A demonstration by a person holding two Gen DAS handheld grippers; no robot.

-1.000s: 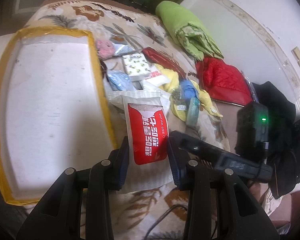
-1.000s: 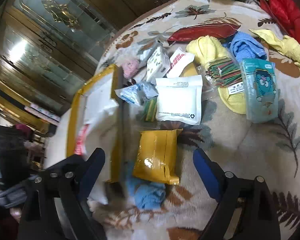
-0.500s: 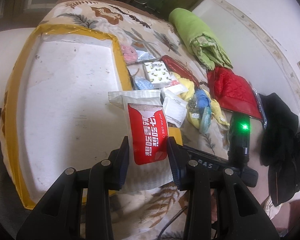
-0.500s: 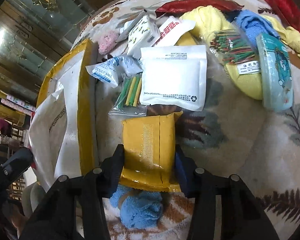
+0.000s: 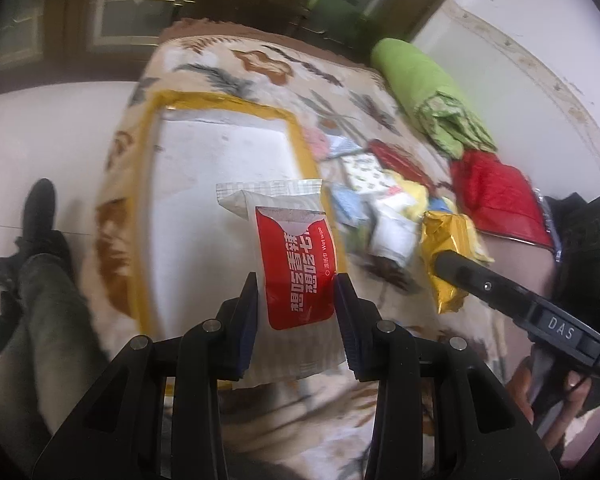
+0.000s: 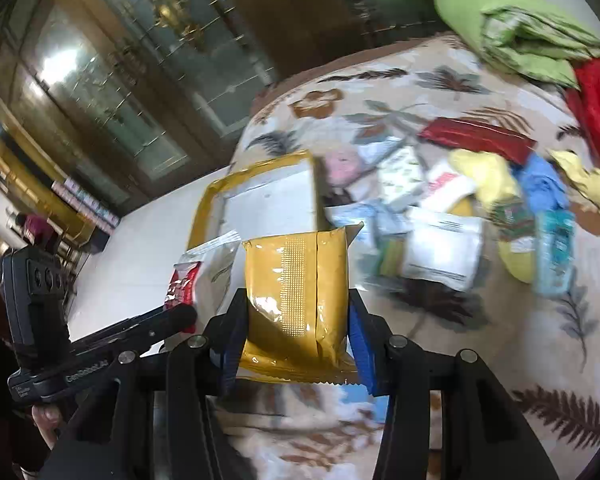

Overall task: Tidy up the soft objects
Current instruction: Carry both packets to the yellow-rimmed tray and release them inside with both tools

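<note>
Above the bed, the left tongs (image 5: 295, 312) grip the red wet-wipe pack (image 5: 296, 268) lengthwise over the yellow-rimmed tray (image 5: 300, 140); the right tongs (image 6: 296, 340), pinching the yellow packet (image 6: 296, 292), hang just beside it.

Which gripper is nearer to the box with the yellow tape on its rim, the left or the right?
Left. The left gripper holds the red wet wipe pack at the box edge. The right gripper, holding the yellow packet, sits further out over the bedspread.
</note>
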